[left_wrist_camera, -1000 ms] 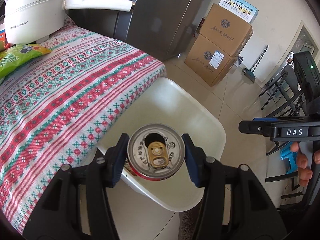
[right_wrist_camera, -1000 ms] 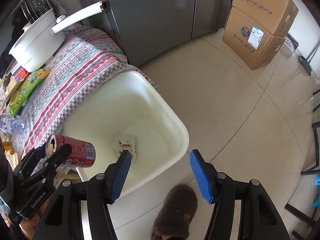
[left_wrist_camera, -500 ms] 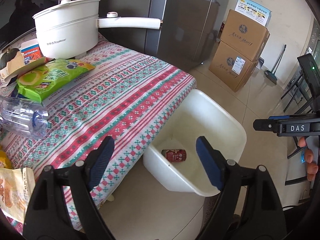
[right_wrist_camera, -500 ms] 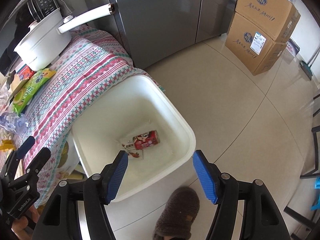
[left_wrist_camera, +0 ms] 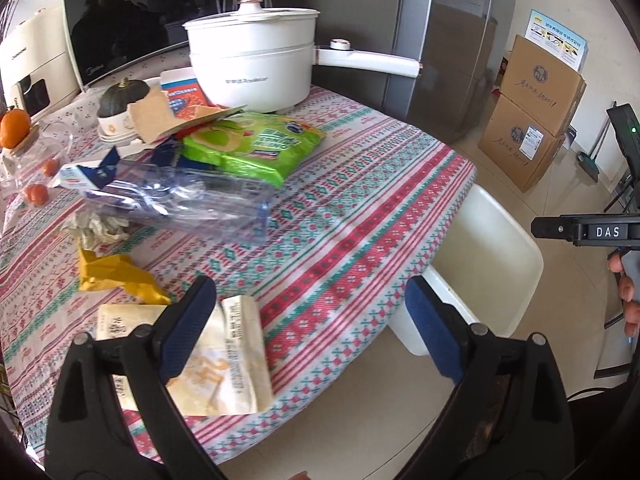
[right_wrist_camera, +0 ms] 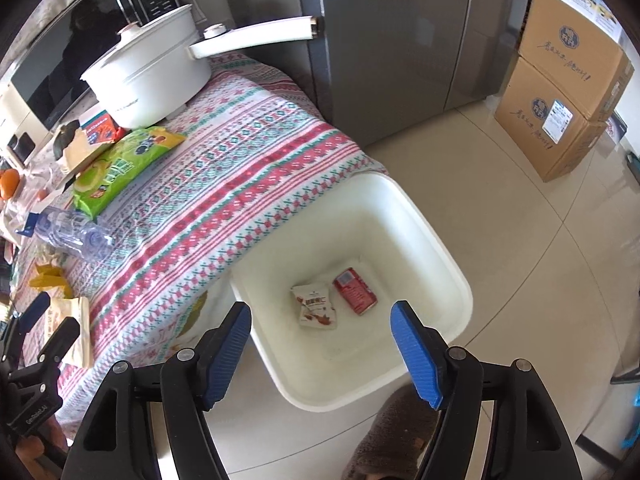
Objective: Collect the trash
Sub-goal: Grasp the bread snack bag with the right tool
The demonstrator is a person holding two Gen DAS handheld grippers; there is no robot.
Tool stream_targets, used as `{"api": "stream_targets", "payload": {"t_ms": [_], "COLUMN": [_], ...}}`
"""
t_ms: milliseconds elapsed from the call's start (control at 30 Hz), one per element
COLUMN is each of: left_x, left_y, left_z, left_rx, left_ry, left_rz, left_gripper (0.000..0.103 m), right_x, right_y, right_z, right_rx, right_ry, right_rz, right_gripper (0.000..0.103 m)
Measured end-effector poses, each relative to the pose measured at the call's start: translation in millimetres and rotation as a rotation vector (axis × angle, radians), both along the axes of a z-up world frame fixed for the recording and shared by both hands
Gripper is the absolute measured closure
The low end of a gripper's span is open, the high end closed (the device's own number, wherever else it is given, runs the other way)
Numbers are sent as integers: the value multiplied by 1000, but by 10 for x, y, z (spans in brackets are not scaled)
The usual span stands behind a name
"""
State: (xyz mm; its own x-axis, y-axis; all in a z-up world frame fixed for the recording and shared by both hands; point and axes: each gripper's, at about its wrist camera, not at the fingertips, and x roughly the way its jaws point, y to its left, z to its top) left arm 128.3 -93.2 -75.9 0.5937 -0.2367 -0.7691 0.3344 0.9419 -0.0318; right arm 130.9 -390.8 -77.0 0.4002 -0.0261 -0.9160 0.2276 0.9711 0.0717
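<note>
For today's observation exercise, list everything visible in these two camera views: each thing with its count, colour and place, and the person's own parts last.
Bin: one, white, on the floor at the table's corner.
Can: one, red, lying in the bin.
Sachet: one, white and red, in the bin beside the can.
Tablecloth: one, red, green and white pattern, over the table.
Pot: one, white, long-handled, at the table's far end.
Snack bag: one, green, before the pot.
Bottle: one, clear, crushed, mid-table.
Yellow wrapper: one, near the table's edge.
Cream packet: one, by the left gripper.
Cardboard boxes: two, brown, stacked.
Slipper: one, brown, on the floor.
Left gripper: empty, jaws opening.
Right gripper: empty, jaws opening, over the bin.
</note>
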Motion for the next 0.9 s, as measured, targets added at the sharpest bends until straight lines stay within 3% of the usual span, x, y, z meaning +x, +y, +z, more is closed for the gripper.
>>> {"api": "stream_targets", "payload": {"t_ms": [267,500,700,900], "left_x": [-30,-119,-160,-258], "left_y": [743,1298,1739,2023], "left_z": [50,46,39,94], "left_rx": [38,57,10,-28], "left_ry": [27,36,72,50], "left_rz": [144,242,323,364], "left_gripper": [2,1,1,1], "right_x": [126,206,284,368], "right_y": [708,1467,2017,2504], "right_z": [24,-34,-238,-460], "right_rx": [-24,27,94,142], "right_ry": [-10,5,55,90], "right_rz": [135,268,328,376], "right_gripper": [26,25,25,25]}}
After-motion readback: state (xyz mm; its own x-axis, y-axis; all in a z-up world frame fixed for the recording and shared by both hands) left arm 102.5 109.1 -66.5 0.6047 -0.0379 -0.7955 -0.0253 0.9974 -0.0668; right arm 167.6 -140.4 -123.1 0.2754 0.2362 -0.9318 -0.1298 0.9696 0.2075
